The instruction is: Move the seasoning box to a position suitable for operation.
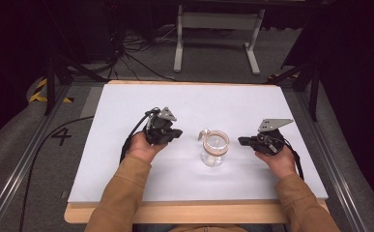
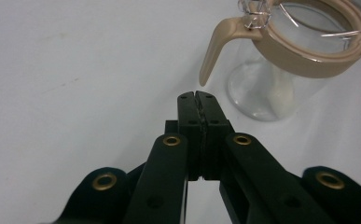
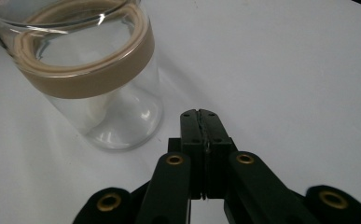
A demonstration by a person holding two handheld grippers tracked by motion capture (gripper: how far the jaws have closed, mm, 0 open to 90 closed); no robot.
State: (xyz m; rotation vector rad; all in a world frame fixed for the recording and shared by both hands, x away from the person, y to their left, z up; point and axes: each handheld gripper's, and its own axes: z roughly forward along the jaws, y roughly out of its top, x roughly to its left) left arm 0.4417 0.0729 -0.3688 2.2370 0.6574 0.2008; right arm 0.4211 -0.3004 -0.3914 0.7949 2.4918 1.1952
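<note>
Two tools flank the glass jar [image 1: 214,147], which stands upright on the white surface [image 1: 126,174] between them, its tan collar and beak-like handle [image 2: 215,44] up top. Your left tool [image 1: 174,134] is clenched on nothing; the jar sits ahead of its tips and slightly to their right, handle turned toward it. Your right tool [image 1: 242,141] is likewise clenched and empty, with the jar ahead and to its left. Both lie near, the right perhaps a touch nearer; you must release the jaws before any grasp.
</note>
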